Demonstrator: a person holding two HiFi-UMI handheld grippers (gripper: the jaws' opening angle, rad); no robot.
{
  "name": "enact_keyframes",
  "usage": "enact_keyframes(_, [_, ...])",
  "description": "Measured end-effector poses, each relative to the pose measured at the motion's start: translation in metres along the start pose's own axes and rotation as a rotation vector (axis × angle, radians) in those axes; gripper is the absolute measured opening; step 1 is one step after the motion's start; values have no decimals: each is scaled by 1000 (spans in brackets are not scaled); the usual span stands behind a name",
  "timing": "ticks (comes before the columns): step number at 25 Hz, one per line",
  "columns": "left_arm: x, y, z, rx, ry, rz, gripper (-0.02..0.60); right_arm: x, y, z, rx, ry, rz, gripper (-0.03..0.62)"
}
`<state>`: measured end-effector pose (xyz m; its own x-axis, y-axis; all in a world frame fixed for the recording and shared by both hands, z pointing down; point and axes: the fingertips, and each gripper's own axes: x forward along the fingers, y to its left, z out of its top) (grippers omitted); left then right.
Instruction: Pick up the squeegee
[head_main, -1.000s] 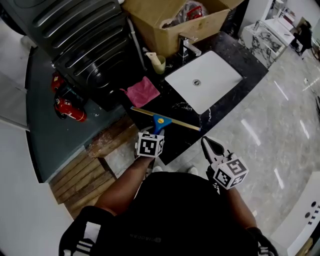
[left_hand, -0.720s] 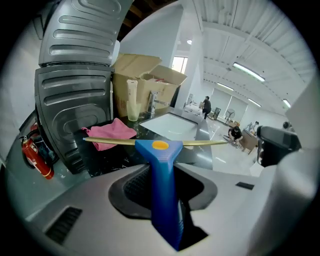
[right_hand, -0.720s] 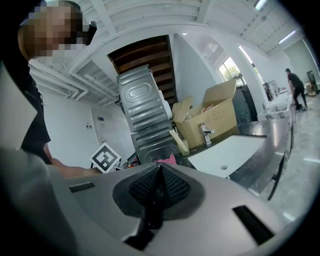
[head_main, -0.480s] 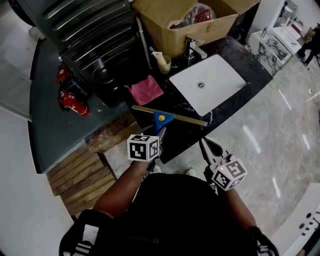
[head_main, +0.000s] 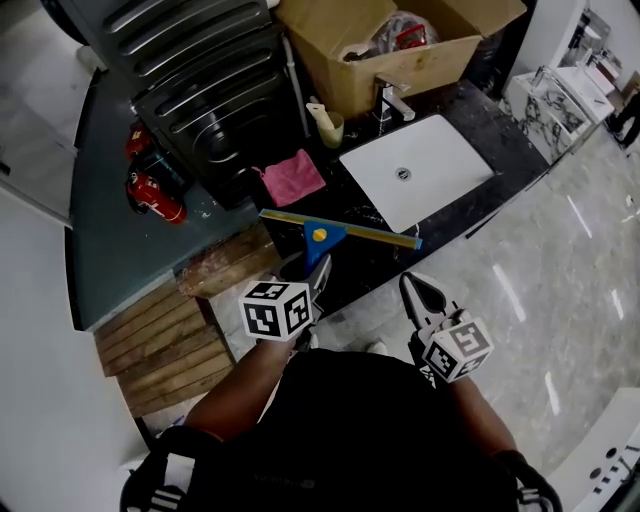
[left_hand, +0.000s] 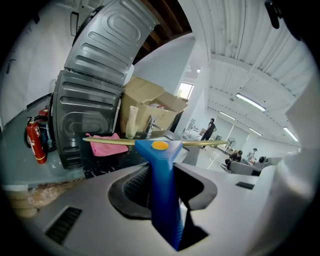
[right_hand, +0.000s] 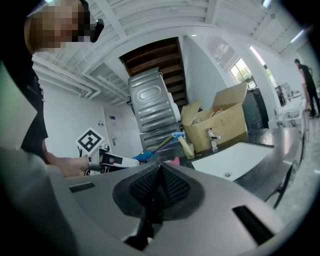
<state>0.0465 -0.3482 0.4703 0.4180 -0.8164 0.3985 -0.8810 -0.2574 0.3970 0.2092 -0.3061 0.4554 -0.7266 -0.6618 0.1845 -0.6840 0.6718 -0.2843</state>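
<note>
Black marble countertop (head_main: 372, 262), white-veined; white rect. basin (head_main: 415, 175) set into it w/ chrome tap (head_main: 393, 98) behind; pink cloth (head_main: 292, 178) lies crumpled left of basin; cream bottle (head_main: 325, 122) upright near back edge; open cardboard box (head_main: 400, 50) at back, beside tap.

Right hand-held gripper (right_hand: 160, 167) fills the bottom of the view, black ribbed pads pressed together with nothing between them. To its left is the left hand-held gripper (right_hand: 136, 159) with a black-and-white marker cube (right_hand: 90, 141). A blue-handled, yellow-bladed squeegee (right_hand: 162, 144) sits at its front end, blade slanting up to the right. Behind stand a tall grey ribbed metal appliance (right_hand: 151, 107), an open brown cardboard box (right_hand: 222, 122), a chrome tap (right_hand: 212, 137) and a cream bottle (right_hand: 187, 148). A white rectangular sink (right_hand: 235, 162) is set in the dark glossy surface (right_hand: 272, 137). A person (right_hand: 305, 82) stands far right.
</note>
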Motion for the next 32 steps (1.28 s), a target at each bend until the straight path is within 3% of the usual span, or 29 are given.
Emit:
enact_keyframes(9, [-21, -31, -7, -36, -73, 50, 141, -16, -8, -2, -6, 23, 81, 8])
enact_keyframes(14, [-39, -36, -12, -70, -114, 100, 141, -15, -9, -9, 25, 35, 138, 8])
enact_keyframes(20, [-49, -34, -12, -81, -139, 128, 141, -7, 5, -8, -15, 46, 189, 8])
enact_keyframes(32, [-75, 0, 12, -61, -153, 55, 141, 23, 46, -11, 71, 36, 141, 8])
